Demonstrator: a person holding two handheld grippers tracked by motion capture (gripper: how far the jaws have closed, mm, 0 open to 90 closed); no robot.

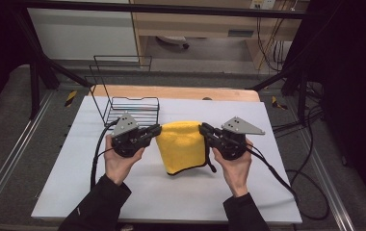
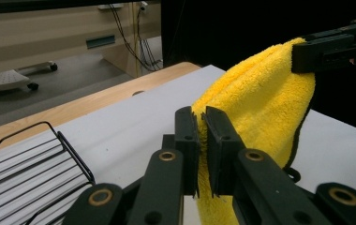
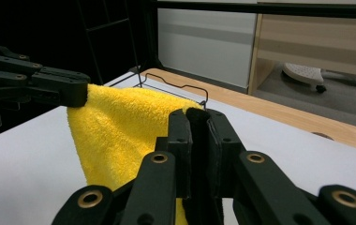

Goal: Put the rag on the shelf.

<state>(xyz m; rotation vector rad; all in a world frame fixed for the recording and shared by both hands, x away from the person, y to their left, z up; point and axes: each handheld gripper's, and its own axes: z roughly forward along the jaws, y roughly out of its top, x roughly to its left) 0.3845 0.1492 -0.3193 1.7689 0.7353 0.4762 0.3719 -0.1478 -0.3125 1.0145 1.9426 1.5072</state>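
While both tools grip its top corners, a yellow towel (image 1: 183, 147) hangs over the bench (image 1: 171, 197).
The left tool (image 1: 158, 130) and right tool (image 1: 202, 129) are each clamped on fluffy, folded cloth, its dark-edged hem touching the bench; the black wire rack (image 1: 132, 109) behind holds nothing.

wire rack (image 1: 132, 109) behind, bare table (image 1: 171, 197) in front

Black sleeves (image 1: 99, 202) are worn; each black gripper (image 1: 156, 130) is topped by a grey three-cornered plate (image 1: 124, 124), brass-ringed pivots (image 2: 167, 156) and a black cable (image 1: 96, 154).
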